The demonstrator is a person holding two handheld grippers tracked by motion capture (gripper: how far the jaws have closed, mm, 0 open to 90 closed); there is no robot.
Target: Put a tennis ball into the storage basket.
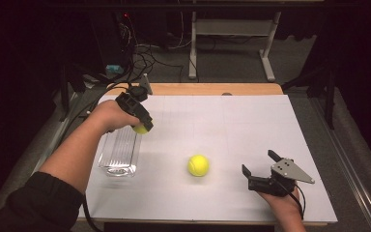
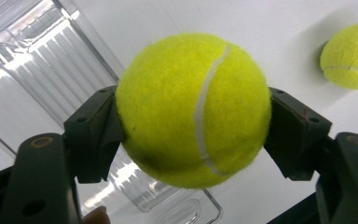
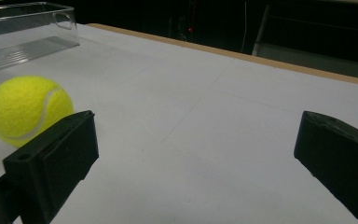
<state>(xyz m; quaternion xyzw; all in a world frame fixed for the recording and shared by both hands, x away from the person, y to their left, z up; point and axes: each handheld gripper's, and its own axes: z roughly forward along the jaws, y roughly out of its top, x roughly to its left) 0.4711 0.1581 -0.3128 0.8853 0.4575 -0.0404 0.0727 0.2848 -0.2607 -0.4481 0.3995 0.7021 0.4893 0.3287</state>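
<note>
Loose ball [image 1: 198,165] lies right of the bin [image 1: 119,152].

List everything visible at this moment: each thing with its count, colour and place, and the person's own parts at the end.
held tennis ball: 1, yellow-green, clamped in the left tongs above the near-right edge of the container
free tennis ball: 1, yellow-green, lying on the sheet between the two hands
clear plastic container: 1, transparent, ribbed floor, at the left of the sheet
white sheet: 1, white, covering the tabletop
wooden table edge: 1, light brown, showing along the far side
left tongs: 1, black, shut on the held ball
right tongs: 1, black, open with nothing between the jaws, at the near right
forearms: 2, dark sleeve on the left one
</note>
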